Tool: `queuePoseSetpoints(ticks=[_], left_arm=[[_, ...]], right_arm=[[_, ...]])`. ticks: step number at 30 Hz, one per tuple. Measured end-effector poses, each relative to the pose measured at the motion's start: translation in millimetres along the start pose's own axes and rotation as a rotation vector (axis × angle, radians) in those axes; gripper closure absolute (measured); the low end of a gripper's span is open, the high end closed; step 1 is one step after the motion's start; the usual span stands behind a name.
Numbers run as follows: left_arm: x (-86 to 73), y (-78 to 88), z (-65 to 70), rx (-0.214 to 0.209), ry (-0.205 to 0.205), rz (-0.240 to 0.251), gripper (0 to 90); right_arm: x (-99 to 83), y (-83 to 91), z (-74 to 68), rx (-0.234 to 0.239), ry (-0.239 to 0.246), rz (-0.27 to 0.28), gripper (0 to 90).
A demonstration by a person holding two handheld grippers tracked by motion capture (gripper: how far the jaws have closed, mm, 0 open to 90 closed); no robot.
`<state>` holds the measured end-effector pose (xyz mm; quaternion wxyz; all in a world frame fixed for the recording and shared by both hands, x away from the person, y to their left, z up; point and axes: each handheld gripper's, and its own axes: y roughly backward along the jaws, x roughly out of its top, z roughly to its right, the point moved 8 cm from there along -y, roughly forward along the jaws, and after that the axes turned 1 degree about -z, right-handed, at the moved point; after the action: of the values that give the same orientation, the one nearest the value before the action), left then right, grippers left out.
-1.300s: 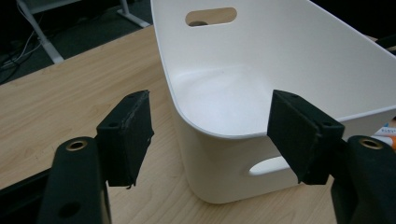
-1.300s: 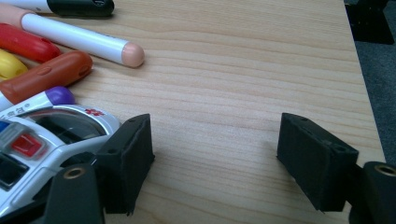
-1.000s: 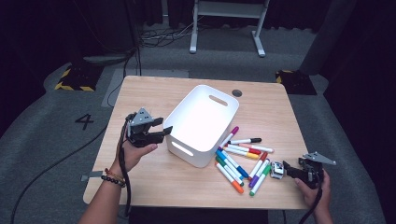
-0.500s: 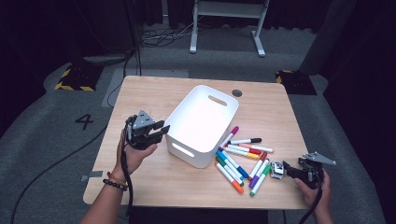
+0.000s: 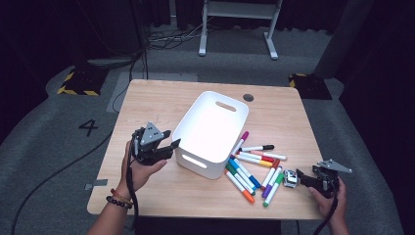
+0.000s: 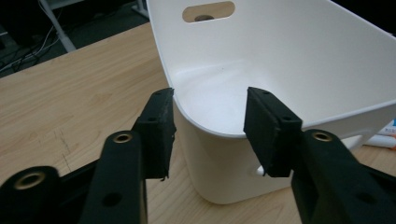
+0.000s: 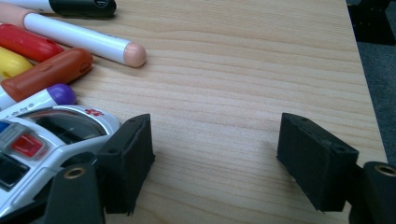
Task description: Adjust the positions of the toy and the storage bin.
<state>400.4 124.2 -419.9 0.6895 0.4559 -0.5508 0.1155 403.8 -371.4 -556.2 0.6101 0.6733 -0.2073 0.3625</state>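
The white bin point(image 5: 211, 132) stands near the middle of the table point(image 5: 147, 103), its long axis running from the near left corner toward the far right. The left tongs point(image 5: 170, 146) sit just beside that near left corner and are by far the nearer pair. In the left gripper view the bin's rounded corner rim point(image 6: 205, 125) lies between the two jaws, which have just been opening and stand apart, one outside the wall, one over the inside; neither pad seems to press on the plastic, though the angle makes that hard to confirm.

The right tongs point(image 5: 299, 177) rest well apart from the bin, at the table's near right edge, jaws wide with bare wood between them. A toy car point(image 7: 51, 135) lies against the outside of one jaw, beside the scattered markers point(image 5: 252, 164).
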Motion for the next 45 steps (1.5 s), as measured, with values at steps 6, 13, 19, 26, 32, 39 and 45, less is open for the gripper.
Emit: queuePoseSetpoints(ticks=[6,13,19,26,32,39,45], left_arm=[[-6.9,19.2,6.9,-0.011,-0.038,0.053,30.4],[-22.2,32.8,6.1,-0.026,-0.051,0.049,20.0],[-49.5,21.1,2.2,-0.047,-0.064,-0.037,17.5],[-98.3,-10.1,4.9,-0.120,-0.108,-0.185,16.0],[-134.7,-27.0,-2.8,-0.130,-0.096,-0.298,16.3],[-142.7,-29.7,-13.2,-0.139,-0.060,-0.303,16.3],[-148.1,-29.0,-18.3,-0.139,-0.050,-0.313,16.0]], right_arm=[[-0.1,0.7,-0.8,-0.001,0.003,0.002,27.0],[-0.1,1.6,-2.3,0.007,0.006,0.007,27.0],[0.3,2.4,-1.8,0.018,0.001,0.018,26.2],[2.3,7.0,-4.3,0.062,0.019,0.047,24.2],[12.3,24.7,-9.3,0.135,0.111,0.117,28.0],[39.7,37.7,-29.4,0.237,0.285,0.162,36.0],[83.0,28.6,-58.4,0.357,0.461,0.148,44.7]])
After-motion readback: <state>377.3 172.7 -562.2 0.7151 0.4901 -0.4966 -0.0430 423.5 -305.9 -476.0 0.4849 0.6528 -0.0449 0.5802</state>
